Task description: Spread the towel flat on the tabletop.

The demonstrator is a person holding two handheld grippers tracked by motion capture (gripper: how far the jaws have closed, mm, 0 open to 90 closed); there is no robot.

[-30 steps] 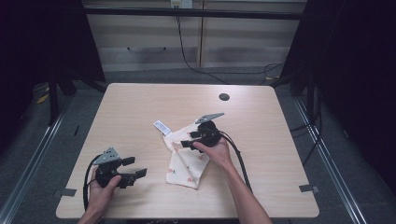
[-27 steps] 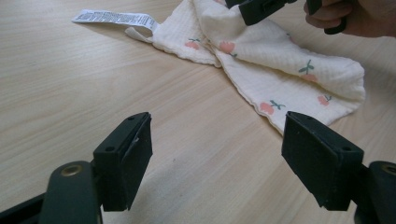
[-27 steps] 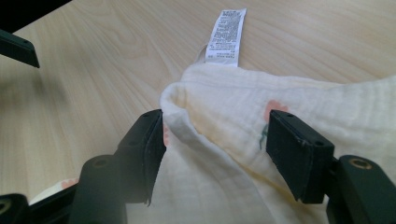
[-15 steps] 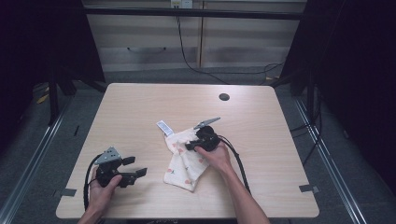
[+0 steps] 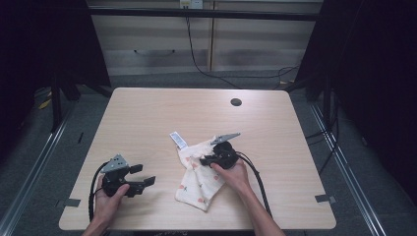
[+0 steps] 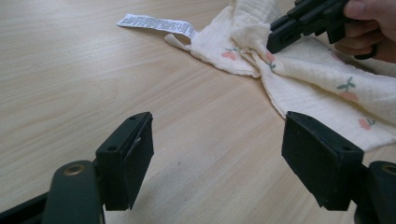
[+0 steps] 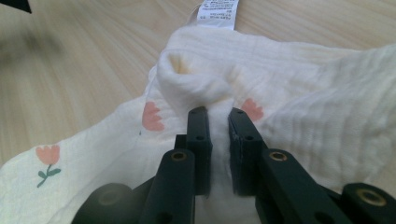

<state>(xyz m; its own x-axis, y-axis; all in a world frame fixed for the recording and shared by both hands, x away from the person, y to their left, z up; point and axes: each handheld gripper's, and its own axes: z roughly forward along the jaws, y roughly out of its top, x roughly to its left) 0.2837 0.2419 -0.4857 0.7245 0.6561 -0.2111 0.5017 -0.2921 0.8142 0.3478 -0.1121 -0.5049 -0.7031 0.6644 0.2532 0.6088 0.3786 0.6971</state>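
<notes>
Right tongs (image 7: 218,126) are pinching a fold of the tulip-print cloth (image 5: 199,177) lying crumpled mid-bench (image 5: 147,118), jaws having just been closing on it. Left tongs (image 6: 224,163) are hanging open nearby. Grab's done, folding's barely starting.

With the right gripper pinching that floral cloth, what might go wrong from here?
1. The right gripper, whose jaws have just been closing, pinches only a narrow bunched fold of the floral cloth; a pull may slip it free.
2. The left gripper is open over bare table, apart from the cloth, so nothing anchors it; lifting could drag the whole piece.
3. The care label trails loose and may snag.
</notes>
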